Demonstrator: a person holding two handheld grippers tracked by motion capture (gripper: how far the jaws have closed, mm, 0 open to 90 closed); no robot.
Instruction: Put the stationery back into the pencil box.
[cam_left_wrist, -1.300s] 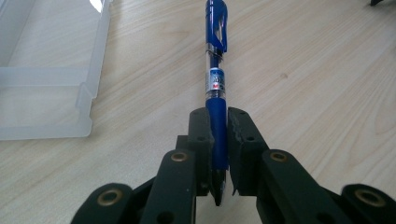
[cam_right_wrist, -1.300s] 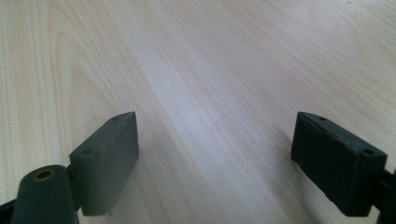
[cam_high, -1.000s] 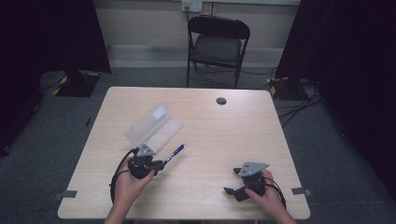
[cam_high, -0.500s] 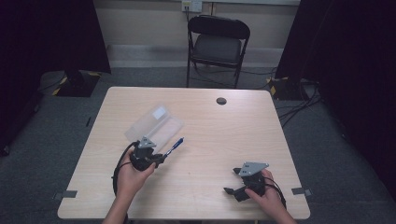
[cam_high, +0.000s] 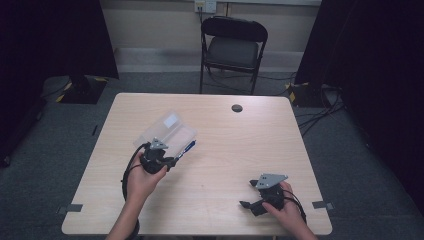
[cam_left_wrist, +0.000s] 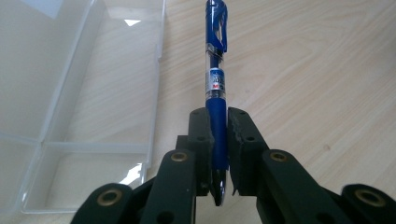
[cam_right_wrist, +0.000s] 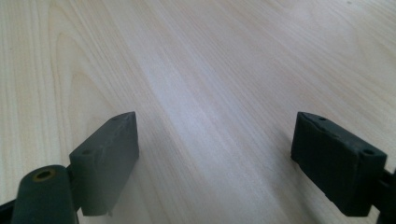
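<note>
Blue pen (cam_left_wrist: 215, 84) clamped in left gripper (cam_left_wrist: 218, 135), above table (cam_high: 225, 150).
Held just beside clear plastic box (cam_high: 167, 131). Right gripper (cam_right_wrist: 215, 163) spread wide, gripping nothing, resting near table's front edge.

High view looks down over the whole table (cam_high: 210, 200); both gripper views skim its wood close up

The pen (cam_left_wrist: 216, 84) is blue w/ a see-through middle, a small label & a blue clip at the far end. It's off the table, lying about level, dark blue grip end pinched between two black jaws. The clip end sticks out past the jaws. It sits just beside the clear plastic box (cam_left_wrist: 70, 116), which is open, by the box's right edge.
</note>
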